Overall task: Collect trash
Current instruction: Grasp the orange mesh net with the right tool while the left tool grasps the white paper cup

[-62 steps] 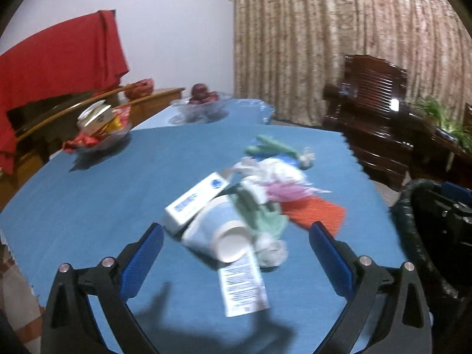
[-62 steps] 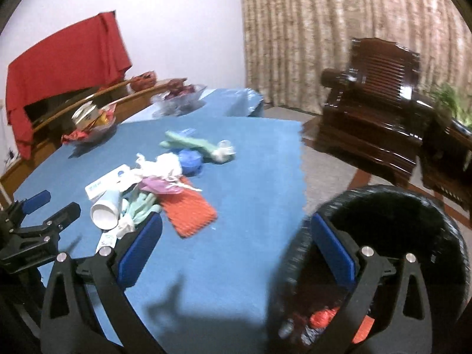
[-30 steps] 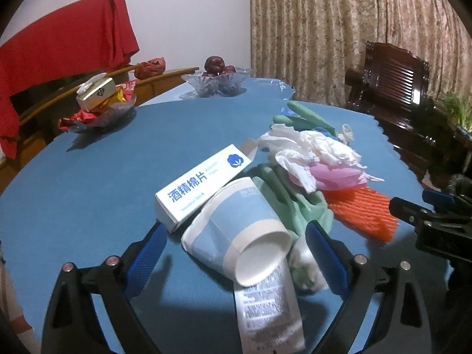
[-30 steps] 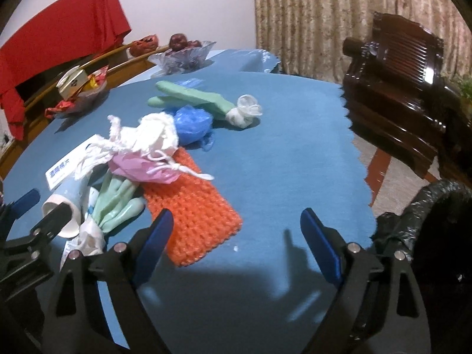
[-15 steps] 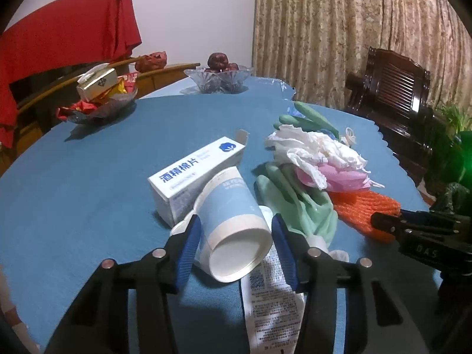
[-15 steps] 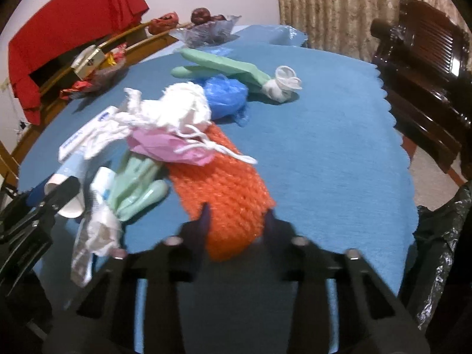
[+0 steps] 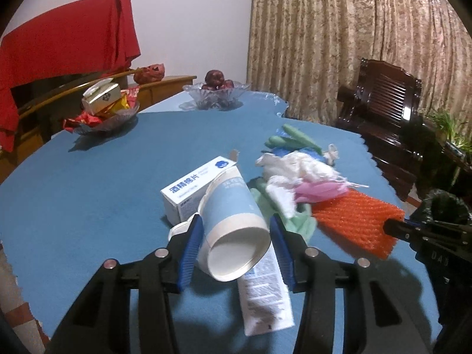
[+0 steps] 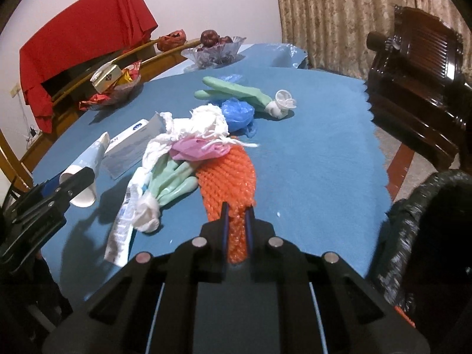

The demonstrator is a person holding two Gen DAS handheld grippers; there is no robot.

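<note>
Currently, a pale-blue paper cup [image 7: 236, 224] is clamped between the blue pads of the left hand-held gripper [image 7: 237, 246]; the cup lies on its side, its long axis running along the fingers, with the open white mouth turned back toward the camera and the base pointing away toward the white carton [image 7: 194, 191]. The carton is seen just behind the cup on the blue-covered bench [image 7: 88, 183], its long axis slanting away to the right. A printed white wrapper [image 7: 265, 289] lies flat under the cup's mouth and extends toward the camera. The right hand-held gripper [image 8: 236, 221] is closed tight on the near end of the orange foam net [image 8: 228, 177], a strip squeezed between the pads; the net's long axis runs straight away from the fingers toward the pile. Right of the cup, a green rubber glove [image 8: 174, 180], a pink bag [image 8: 200, 149] and a white tangle of cloth [image 8: 203, 124] are heaped together, touching the net's far end. Beyond that heap a second green glove [image 8: 236, 91] and a crumpled blue bag [image 8: 237, 112] are seen. A black-lined bin [image 8: 427, 224] stands at the bench's right edge.
</note>
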